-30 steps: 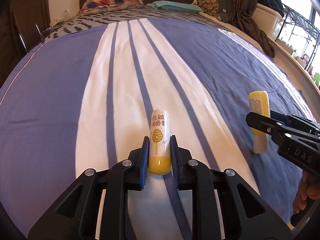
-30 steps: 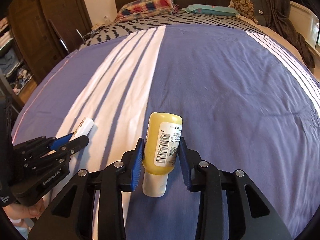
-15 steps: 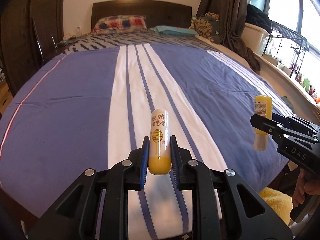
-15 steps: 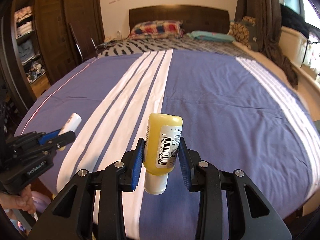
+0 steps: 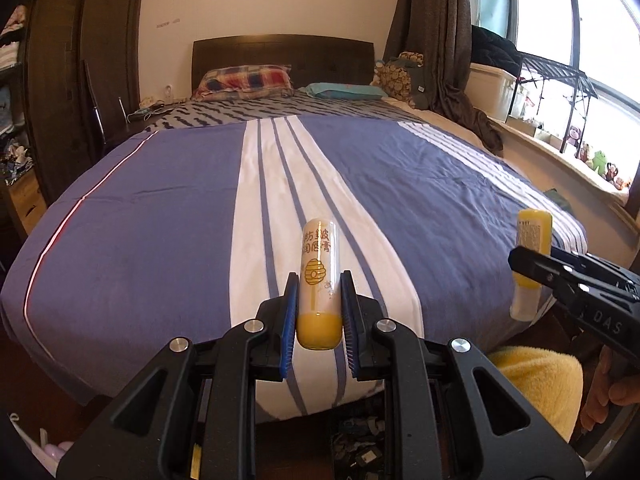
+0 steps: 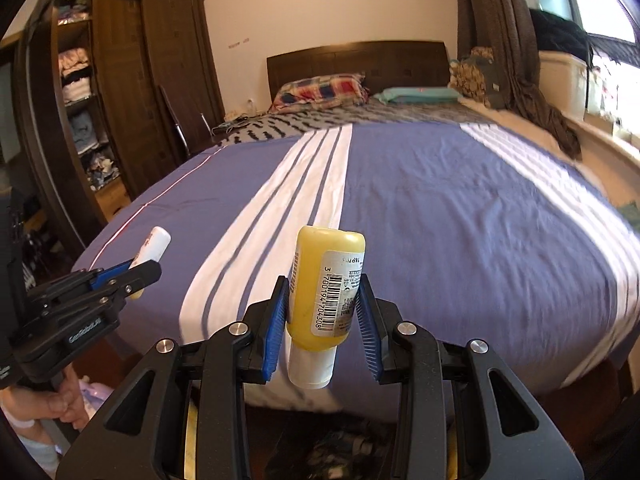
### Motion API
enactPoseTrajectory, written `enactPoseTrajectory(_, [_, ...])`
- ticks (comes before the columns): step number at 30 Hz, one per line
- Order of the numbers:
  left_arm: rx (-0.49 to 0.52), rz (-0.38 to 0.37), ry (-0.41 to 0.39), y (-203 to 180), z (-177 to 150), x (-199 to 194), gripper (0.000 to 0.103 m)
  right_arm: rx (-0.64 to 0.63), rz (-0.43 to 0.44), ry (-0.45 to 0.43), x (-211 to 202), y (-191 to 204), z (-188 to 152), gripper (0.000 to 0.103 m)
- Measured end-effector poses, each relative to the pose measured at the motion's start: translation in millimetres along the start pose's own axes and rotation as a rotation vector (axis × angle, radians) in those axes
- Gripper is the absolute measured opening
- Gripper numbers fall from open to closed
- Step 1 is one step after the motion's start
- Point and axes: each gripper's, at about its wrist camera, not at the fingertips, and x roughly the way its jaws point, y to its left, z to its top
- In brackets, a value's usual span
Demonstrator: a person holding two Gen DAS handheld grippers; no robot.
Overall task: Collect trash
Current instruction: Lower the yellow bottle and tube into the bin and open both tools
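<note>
The left gripper (image 5: pixel 319 316) pinches a white-and-yellow lip balm tube (image 5: pixel 320 280) between its blue pads, and the right gripper (image 6: pixel 324 316) clamps a yellow bottle (image 6: pixel 326 284), white cap down. Both items hang in the air off the foot of the bed (image 5: pixel 160 220), clear of its purple-and-white striped cover. Beyond lie a plaid pillow (image 5: pixel 244 78), a dark headboard (image 5: pixel 280 50), a wardrobe (image 6: pixel 120 80) on the left and curtains (image 5: pixel 436 40) by the window.

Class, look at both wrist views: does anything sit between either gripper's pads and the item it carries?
Nothing visible does. The left gripper clamps the beehive-printed tube directly, and the right gripper clamps the yellow bottle directly. No bin shows.
</note>
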Motion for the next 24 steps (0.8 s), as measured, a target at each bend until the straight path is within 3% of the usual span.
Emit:
enactPoseTrajectory(6, [0.006,-0.005,0.091,-14.0,-54.0,10.1,0.019,-0.005,0.027,0.144,16.1,-5.2,-54.7,0.035])
enactPoseTrajectory(15, [0.033,-0.084,0.385,-35.5,-142.2,81.6,0.019,0.024,0.011,0.364,62.3,-26.2,-115.7,0.035])
enactPoseTrajectory(24, [0.055,-0.142,0.605,-48.6,-185.3,151.6,0.019,0.070,-0.019,0.551,117.7,-37.9,-166.1,0.033])
